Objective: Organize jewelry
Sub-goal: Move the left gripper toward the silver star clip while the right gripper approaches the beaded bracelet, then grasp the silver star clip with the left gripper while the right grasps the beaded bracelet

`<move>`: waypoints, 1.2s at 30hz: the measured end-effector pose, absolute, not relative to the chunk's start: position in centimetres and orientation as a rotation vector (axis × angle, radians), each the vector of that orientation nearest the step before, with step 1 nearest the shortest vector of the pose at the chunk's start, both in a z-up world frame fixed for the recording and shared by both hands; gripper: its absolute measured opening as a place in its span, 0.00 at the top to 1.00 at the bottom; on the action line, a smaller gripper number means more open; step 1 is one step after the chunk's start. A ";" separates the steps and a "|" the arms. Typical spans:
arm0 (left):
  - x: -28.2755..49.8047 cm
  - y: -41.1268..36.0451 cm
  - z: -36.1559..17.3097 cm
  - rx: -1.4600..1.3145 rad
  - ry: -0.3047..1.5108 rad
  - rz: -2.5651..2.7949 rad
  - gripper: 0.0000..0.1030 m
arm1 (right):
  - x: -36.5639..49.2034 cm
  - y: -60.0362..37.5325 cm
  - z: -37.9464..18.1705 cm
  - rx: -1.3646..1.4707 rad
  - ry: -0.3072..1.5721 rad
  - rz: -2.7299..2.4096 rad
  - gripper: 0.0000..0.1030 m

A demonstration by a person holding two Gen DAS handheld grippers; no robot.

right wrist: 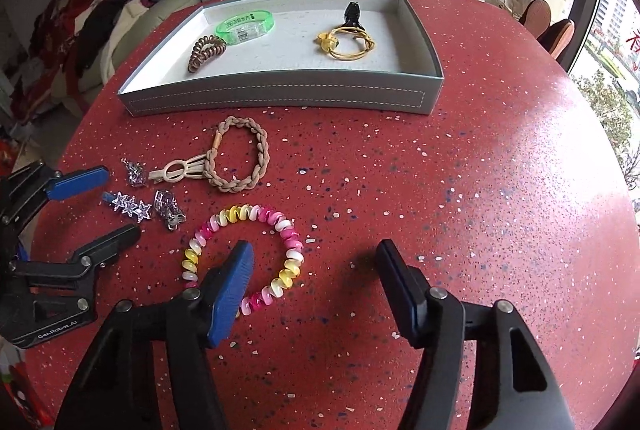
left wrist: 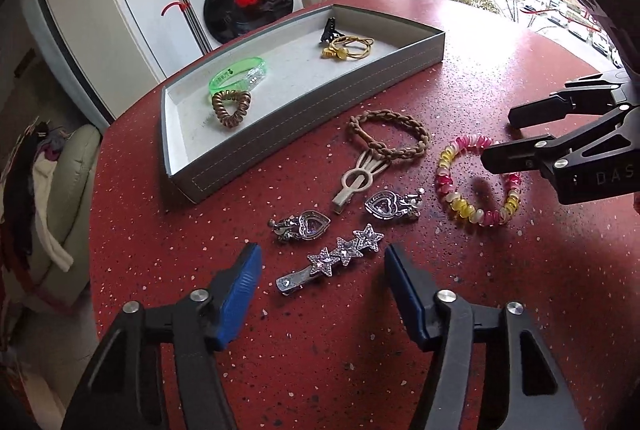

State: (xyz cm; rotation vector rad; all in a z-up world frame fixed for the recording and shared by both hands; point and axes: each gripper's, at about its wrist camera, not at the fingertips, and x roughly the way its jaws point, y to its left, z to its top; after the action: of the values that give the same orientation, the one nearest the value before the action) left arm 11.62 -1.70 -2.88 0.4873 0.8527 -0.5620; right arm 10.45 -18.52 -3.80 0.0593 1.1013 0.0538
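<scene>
The left gripper (left wrist: 322,286) hangs low over the red speckled table (right wrist: 480,169) with its blue-padded fingers (left wrist: 240,294) spread wide, holding nothing; the star hair clip (left wrist: 332,262) lies between their tips. Just beyond it rest two heart-shaped earrings (left wrist: 302,226), one to the left and one to the right (left wrist: 390,207), with a beige clip (left wrist: 358,181) between them touching a braided brown hair tie (left wrist: 390,133). The right gripper (right wrist: 314,262) is also spread apart and empty, its left finger (right wrist: 232,290) over the near edge of the pink-and-yellow spiral bracelet (right wrist: 244,250). On the far side sits the grey tray (right wrist: 280,97), holding a green wristband (right wrist: 244,23), a brown coil tie (right wrist: 206,53), a yellow hair tie (right wrist: 348,43) and a small black clip (right wrist: 352,13).
</scene>
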 end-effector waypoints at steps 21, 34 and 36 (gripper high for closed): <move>10.7 -0.5 -2.7 0.401 0.900 -0.564 0.61 | 9.4 -17.1 -3.3 0.003 1.078 0.109 0.90; 11.3 1.3 -2.0 0.248 0.923 -0.513 0.76 | 8.8 -18.8 -1.9 0.073 1.044 0.106 0.90; 11.4 1.6 -1.9 0.230 0.932 -0.480 0.76 | 8.8 -18.8 -1.8 0.082 1.041 0.113 0.90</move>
State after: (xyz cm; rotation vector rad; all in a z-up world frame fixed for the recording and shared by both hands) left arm 11.40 1.63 -1.90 0.2297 0.9319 -0.4801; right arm 8.79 -18.81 -1.78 0.0824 1.0406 0.1132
